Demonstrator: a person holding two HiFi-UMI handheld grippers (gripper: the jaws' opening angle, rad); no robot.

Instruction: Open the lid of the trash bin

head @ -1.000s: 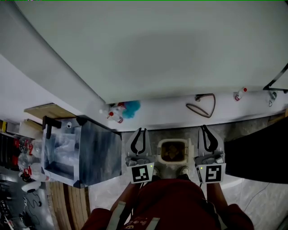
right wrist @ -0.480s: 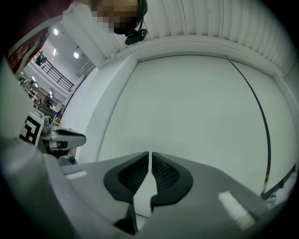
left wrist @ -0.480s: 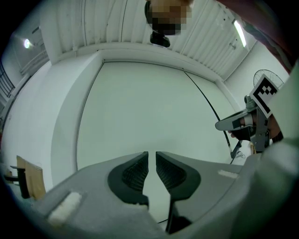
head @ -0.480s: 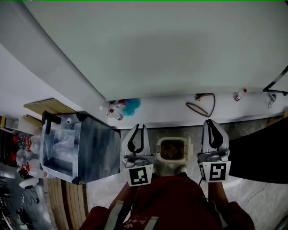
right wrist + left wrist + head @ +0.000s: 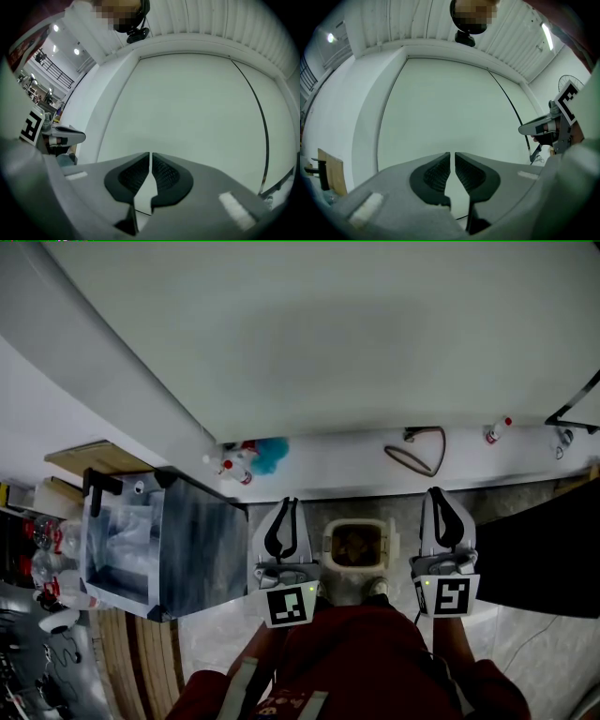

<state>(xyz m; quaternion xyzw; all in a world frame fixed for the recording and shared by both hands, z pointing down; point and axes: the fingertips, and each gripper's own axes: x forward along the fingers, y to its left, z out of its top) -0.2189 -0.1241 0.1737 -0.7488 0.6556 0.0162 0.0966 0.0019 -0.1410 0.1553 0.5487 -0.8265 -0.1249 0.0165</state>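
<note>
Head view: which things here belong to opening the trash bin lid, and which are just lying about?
Job: trash bin, on the floor.
Lying about: grey box, red-capped bottles, blue fluffy item, looped cable, wooden board.

Dim, flat indoor light, with fisheye bending throughout.
A strip light (image 5: 547,36) glares on the far right ceiling; gripper-view corners vignette black; the left gripper (image 5: 452,157) blurs at its near body; the head view is murky.
</note>
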